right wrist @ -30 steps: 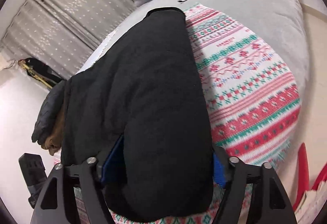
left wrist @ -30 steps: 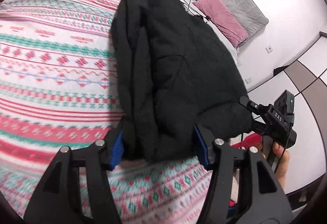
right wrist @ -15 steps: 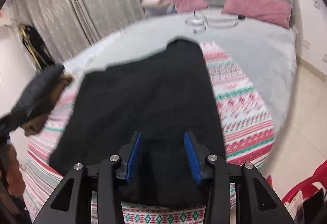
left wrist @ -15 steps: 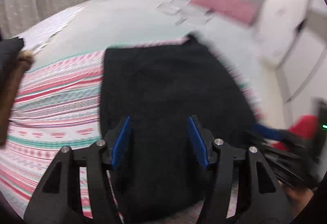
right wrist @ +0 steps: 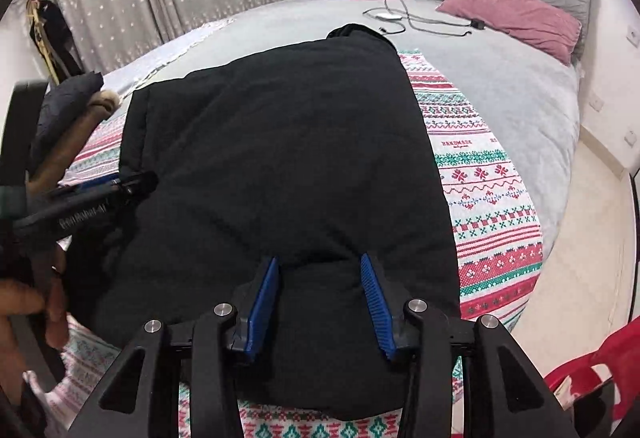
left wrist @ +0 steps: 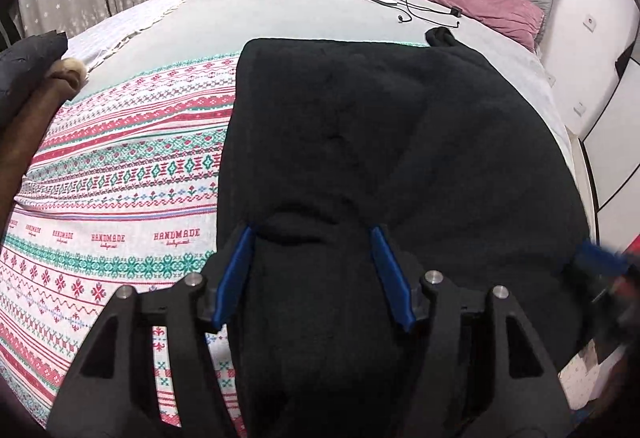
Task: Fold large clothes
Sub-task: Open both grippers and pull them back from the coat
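While the black garment [left wrist: 360, 142] lies folded on the patterned blanket [left wrist: 120, 198] over the grey bed [right wrist: 500, 78], we hold its near edge in both claws. Our left claw [left wrist: 312, 274] has a thick fold bunched between its blue pads, and its jaws are opening. Our right claw [right wrist: 320, 294] is clamped on another fold of the same edge. Two pink pillows [right wrist: 512, 10] and a cable [left wrist: 408, 2] lie near the headboard.

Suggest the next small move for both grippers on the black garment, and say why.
Probably lift the near edge and carry it toward the pillows: both the left gripper and right gripper have the black garment bunched between their fingers; the left is opening, so re-close it first.
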`<state>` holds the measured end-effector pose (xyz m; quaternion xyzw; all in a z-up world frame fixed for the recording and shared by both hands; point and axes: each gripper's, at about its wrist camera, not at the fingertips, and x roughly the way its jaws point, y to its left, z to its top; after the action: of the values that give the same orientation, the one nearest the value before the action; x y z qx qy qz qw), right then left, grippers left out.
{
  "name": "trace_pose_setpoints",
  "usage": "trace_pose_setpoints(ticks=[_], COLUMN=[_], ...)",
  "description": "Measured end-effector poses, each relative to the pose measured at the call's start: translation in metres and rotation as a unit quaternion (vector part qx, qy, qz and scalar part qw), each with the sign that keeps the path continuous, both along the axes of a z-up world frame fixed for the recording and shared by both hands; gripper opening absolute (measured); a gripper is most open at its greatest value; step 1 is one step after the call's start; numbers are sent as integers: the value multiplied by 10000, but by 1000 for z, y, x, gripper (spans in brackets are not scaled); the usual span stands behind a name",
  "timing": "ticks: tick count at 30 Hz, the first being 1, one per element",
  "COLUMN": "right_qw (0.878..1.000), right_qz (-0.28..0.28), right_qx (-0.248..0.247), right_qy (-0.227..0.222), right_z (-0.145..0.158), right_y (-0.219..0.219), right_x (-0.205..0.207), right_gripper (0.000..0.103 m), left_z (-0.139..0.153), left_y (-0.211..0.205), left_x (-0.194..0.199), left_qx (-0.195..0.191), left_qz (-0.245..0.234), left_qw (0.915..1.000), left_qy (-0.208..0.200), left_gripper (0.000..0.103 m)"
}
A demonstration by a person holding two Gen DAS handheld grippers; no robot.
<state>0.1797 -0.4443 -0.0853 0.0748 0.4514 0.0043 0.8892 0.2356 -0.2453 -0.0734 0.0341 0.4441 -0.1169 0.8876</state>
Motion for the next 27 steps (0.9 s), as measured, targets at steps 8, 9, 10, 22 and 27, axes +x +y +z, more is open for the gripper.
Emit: trace_pose_setpoints(ticks=[8, 9, 10, 22, 27], right_qw=[9985, 9991, 9998, 9962, 9983], right_qz=[375, 343, 210, -54, -143], right_qx=[126, 105, 59, -716, -447], right_qy=[-387, -240, 32, 496, -350], right_z=[52, 44, 29, -27, 14], right_y=[9, 9, 6, 16, 34], right_x=[73, 85, 104, 139, 70], right_gripper=[44, 44, 44, 44, 52], left_z=[-1, -1, -1, -4, 28], left_y=[0, 1, 1, 2, 26], left_x=[-1, 0, 0, 5, -26], left_qx=[-128, -145, -156, -143, -387], left_qz=[-28, -32, -26, -81, -186], left_qw=[9999, 9999, 9999, 9999, 9990], left_qy=[-26, -23, -15, -12, -132], left_gripper=[64, 64, 64, 64, 65])
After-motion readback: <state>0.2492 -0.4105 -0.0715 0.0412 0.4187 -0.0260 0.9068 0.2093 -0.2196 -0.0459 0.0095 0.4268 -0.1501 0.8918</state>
